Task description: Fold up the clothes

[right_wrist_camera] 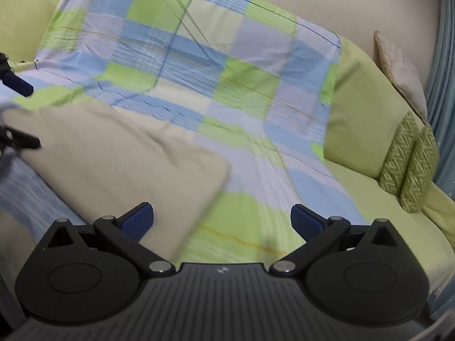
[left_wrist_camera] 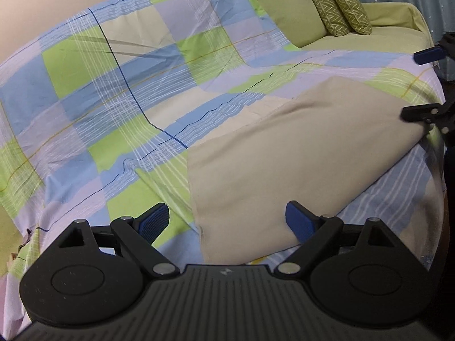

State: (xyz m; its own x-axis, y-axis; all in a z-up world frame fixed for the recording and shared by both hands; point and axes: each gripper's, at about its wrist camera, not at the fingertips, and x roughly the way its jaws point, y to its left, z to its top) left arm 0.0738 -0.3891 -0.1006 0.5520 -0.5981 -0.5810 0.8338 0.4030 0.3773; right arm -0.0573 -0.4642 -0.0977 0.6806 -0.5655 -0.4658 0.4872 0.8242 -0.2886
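While the beige cloth (left_wrist_camera: pixel 284 153) lies folded on the checked sheet (left_wrist_camera: pixel 119 85) covering the green sofa (right_wrist_camera: pixel 366 187), the left gripper (left_wrist_camera: pixel 227 221) and right gripper (right_wrist_camera: pixel 221 218) hover above its near edge, jaws spread wide, holding nothing.

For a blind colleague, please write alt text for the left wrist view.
A beige cloth lies on a checked sheet over a green sofa, with the open left tool empty just before it. The right tool enters at the right edge, beside two patterned cushions.
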